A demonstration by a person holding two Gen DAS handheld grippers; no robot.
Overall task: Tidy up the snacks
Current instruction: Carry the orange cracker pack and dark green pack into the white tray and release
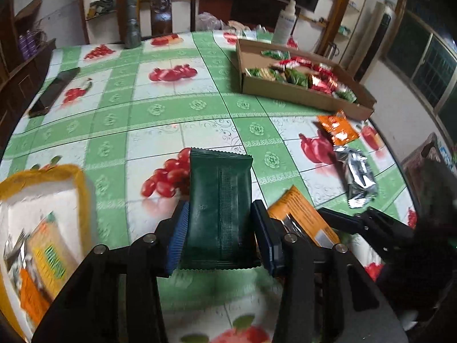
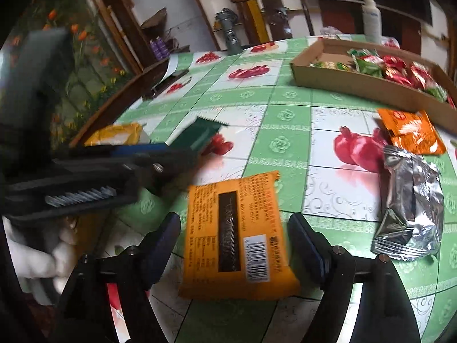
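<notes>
Green packet (image 1: 218,211) clamped in left tongs (image 1: 220,228) above table (image 1: 171,108).

Dark green snack packet (image 1: 219,211) clamped upright between left gripper fingers (image 1: 177,240), lifted off bench. Orange packet (image 2: 237,234) flat, barcode side up, untouched between right fingers (image 2: 160,248). Silver packet (image 2: 411,205) crumpled at 3 o'clock; smaller orange packets (image 2: 411,133) at 2 o'clock beside cardboard tray (image 2: 357,85) of red and green packets.

The left gripper (image 1: 218,223) and right gripper (image 2: 234,245) look alike: black angular linkage arms joined by round silver screws, each finger faced with a dark blue ribbed pad (image 1: 178,240). A white glove (image 2: 37,257) covers the left hand.
</notes>
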